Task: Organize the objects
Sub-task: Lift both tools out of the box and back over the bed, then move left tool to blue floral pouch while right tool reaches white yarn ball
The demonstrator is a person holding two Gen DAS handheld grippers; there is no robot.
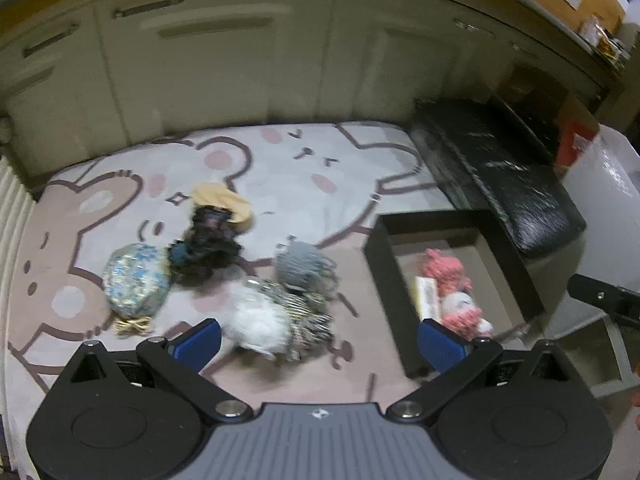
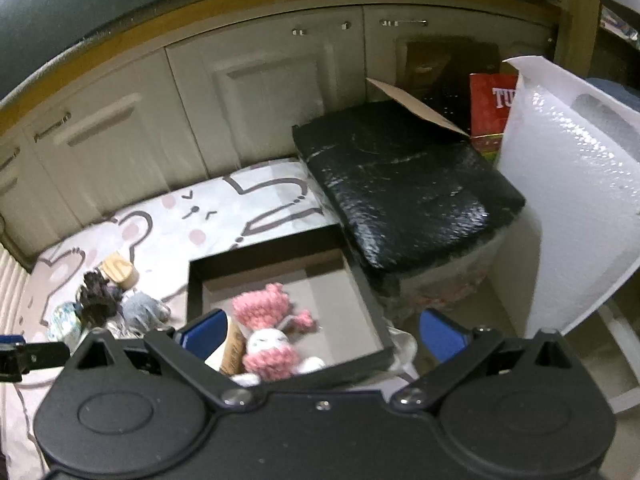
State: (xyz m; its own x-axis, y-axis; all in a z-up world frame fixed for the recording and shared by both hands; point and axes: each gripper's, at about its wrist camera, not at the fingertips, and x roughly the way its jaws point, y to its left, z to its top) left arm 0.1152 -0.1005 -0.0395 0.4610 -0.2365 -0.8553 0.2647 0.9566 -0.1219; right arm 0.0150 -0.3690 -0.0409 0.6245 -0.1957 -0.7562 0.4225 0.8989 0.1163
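Observation:
A black shallow box (image 1: 376, 248) (image 2: 368, 300) lies on a cartoon-print rug (image 1: 280, 168). Inside it are a pink-and-white crochet doll (image 1: 464, 312) (image 2: 268, 340) and a small card packet (image 1: 428, 296) (image 2: 234, 346). Left of the box lies a pile: a blue patterned pouch (image 1: 134, 280), a dark scrunchie bundle (image 1: 204, 240), a tan cap (image 1: 224, 200), a grey knitted piece (image 1: 304, 266), and a white fluffy item (image 1: 260, 320) beside a striped one (image 1: 308, 312). My left gripper (image 1: 320, 344) hangs open above the white item. My right gripper (image 2: 322, 336) stands open above the box, holding nothing.
A black wrapped block (image 1: 492, 176) (image 2: 404, 188) sits right of the box, with a red carton (image 2: 490, 108) and white bubble wrap (image 2: 572, 184) behind. Cream cabinet doors (image 1: 224, 60) close off the far side. A ribbed white surface (image 1: 12, 200) borders the rug at left.

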